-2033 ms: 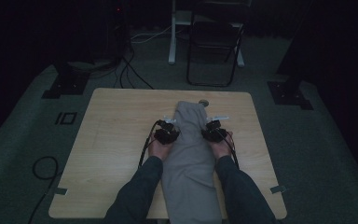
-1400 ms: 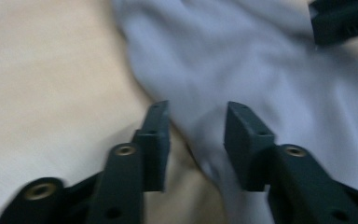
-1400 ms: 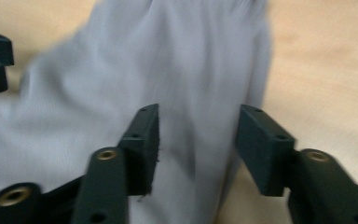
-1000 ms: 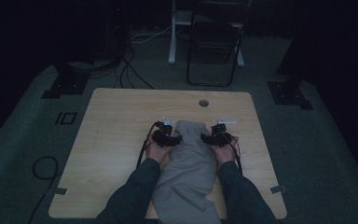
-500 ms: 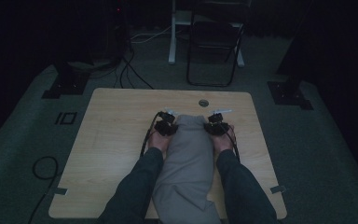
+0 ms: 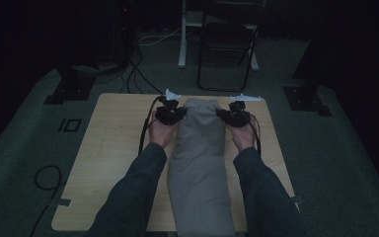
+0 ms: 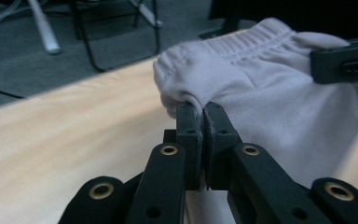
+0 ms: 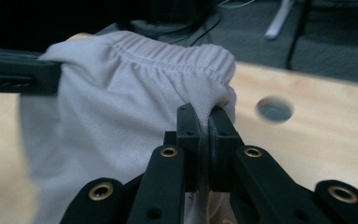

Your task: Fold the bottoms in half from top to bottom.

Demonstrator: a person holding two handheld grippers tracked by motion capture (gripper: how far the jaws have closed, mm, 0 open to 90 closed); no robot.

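Dim grey carpet surrounds a light wooden table (image 6: 113,163), on which a pale grey garment (image 6: 197,163), apparently a pair of trousers with an elastic waistband, is laid lengthwise down the middle. Its waistband end lies toward the far edge of the table, while the other end runs off the near edge between the person's forearms.

As far as can be judged, the garment has been drawn out long and fairly flat, so the straightening step looks largely done. Any folding appears not yet begun, since no fold across the cloth can be seen, and the waistband corners have not been released.

2 grippers are held at the waistband, 1 at each corner. The left gripper (image 6: 170,112) is set at the garment's left edge; in the left gripper view its jaws are pressed together on a pinch of the gathered hem (image 7: 200,100), with only a thin line of cloth between the pads. The right gripper (image 6: 237,114) is set at the garment's right edge, and in the right gripper view its jaws are likewise clamped tight on the waistband fabric (image 8: 209,112).

Beyond the garment, a round hole (image 8: 273,109) in the tabletop is seen just past the waistband on the right side. Farther off behind the table, a dark folding chair (image 6: 227,44) and a white stand leg (image 6: 182,34) are placed on the carpet, with black cables (image 6: 128,64) trailing to the left of them.
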